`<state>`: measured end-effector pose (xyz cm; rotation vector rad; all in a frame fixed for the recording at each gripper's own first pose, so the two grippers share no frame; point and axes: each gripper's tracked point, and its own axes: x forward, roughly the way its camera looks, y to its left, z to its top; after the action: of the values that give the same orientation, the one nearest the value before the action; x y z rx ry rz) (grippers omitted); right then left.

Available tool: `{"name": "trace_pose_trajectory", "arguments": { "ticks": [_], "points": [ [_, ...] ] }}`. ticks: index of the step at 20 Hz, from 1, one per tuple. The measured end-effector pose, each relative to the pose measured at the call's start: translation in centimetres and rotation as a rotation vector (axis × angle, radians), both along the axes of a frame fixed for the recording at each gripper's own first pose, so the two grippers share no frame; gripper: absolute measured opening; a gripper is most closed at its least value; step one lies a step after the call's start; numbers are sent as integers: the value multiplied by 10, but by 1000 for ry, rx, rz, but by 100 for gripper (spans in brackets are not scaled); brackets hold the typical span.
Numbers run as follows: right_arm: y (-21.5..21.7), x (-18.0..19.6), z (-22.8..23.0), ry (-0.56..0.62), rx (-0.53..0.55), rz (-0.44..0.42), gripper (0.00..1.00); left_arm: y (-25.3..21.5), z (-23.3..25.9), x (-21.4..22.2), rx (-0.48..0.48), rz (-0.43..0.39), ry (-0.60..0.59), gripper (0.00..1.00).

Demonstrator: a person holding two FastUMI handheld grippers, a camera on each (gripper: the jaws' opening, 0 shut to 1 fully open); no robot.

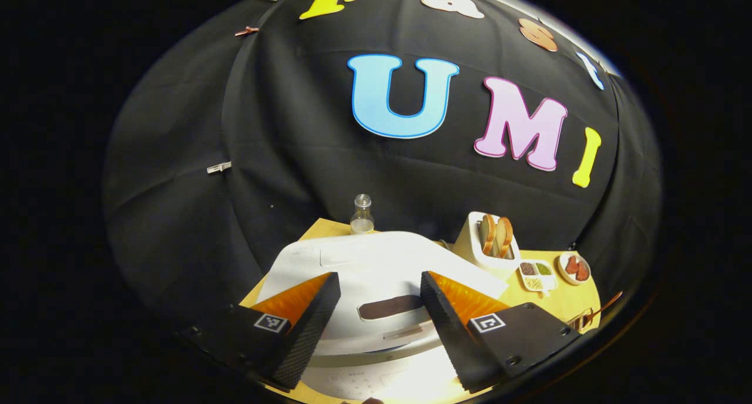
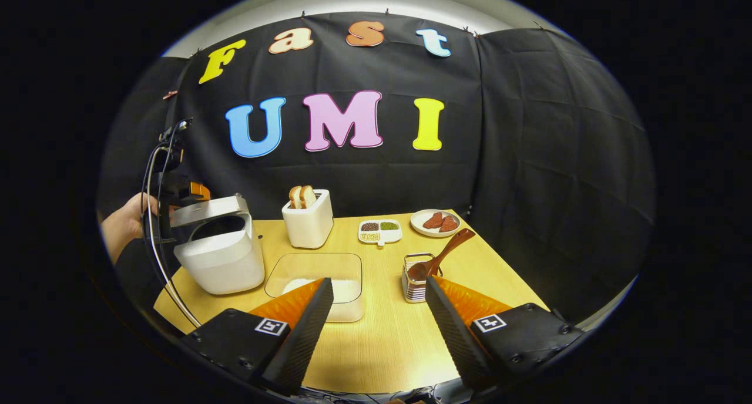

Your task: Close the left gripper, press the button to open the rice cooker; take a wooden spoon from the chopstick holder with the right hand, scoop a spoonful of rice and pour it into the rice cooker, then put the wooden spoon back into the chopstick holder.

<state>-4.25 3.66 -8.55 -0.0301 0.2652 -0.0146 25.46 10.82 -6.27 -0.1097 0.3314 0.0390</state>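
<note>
Over the rice cooker [image 1: 376, 286] at the table's [image 2: 388, 345] left end: left gripper [image 1: 376, 327] hovering, fingers spread wide, gripping nothing. Lid apparently ajar already in the right gripper view, so likely the spoon step next. Right gripper [image 2: 379, 327] also agape and empty, facing the wooden spoon [image 2: 437, 260] upright in the chopstick holder [image 2: 414, 283], beside the rice tray [image 2: 314, 283]. Needed next: forward reach, pinch on handle.
</note>
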Motion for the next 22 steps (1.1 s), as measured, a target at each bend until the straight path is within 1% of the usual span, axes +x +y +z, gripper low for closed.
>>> {"name": "trace_pose_trajectory", "arguments": {
  "ticks": [4,6,8,11,13,17,19,22],
  "points": [
    [19,13,5,-19,3,31,99,-7,-37,-4,33,12,51,99],
    [23,14,6,-25,-4,43,99,-10,-54,-5,60,10,77,99],
    [21,12,3,-22,-20,45,99,-12,-61,-5,81,8,70,100],
    [16,9,-4,-5,-13,31,99,-19,-63,-5,117,-39,54,100],
    [11,8,-7,6,-9,22,99,-21,-63,-4,112,-64,56,100],
    [6,8,-5,3,-13,19,99,-22,-60,-6,106,-83,38,100],
    [4,10,-2,-6,-11,22,99,-26,-57,-18,106,-98,24,99],
    [1,22,8,-42,-25,46,99,-35,-33,-50,62,-101,-50,96]
  ]
}}
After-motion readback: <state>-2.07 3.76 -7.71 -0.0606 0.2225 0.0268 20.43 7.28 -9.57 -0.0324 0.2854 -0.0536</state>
